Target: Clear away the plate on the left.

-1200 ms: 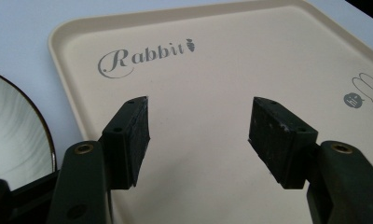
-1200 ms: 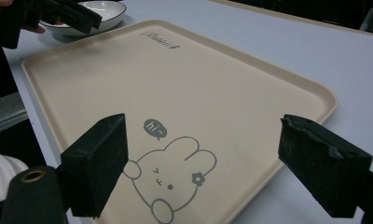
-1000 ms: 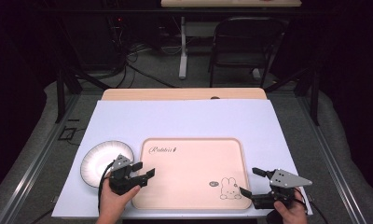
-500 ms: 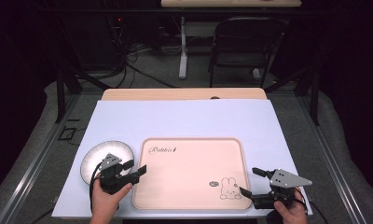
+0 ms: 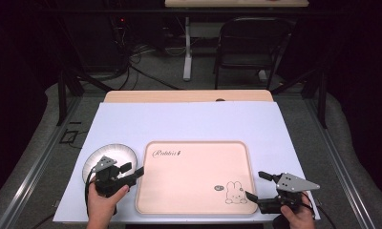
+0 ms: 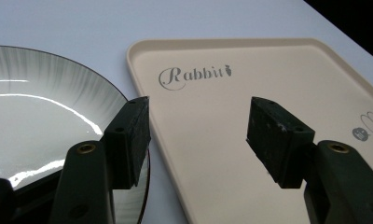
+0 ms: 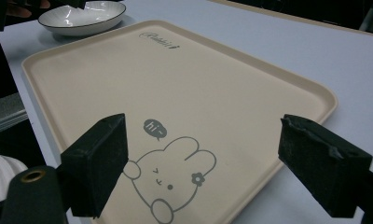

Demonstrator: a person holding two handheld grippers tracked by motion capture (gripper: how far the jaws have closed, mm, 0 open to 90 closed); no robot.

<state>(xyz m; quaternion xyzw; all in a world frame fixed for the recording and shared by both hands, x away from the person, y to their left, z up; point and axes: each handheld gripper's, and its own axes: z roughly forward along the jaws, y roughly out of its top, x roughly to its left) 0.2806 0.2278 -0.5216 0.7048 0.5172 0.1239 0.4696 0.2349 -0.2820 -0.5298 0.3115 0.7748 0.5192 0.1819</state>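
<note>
Left gripper (image 5: 130, 171), jaws apart and empty, has shifted left to the plate (image 5: 113, 156) rim at the table's front-left corner; right gripper (image 5: 258, 185) unmoved, agape over tray (image 5: 194, 171).

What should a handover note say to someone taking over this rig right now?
Left gripper: open, empty, jaws straddling the near right rim of the plate and the tray's left edge.
Right gripper: open, empty, at the tray's near right corner by the rabbit print.
Tray: bare, flat on the white table cover.
Plate: on the cover, left of the tray.
Done: nothing gripped or loaded.
Left: probably grip the plate and set it on the tray.
</note>
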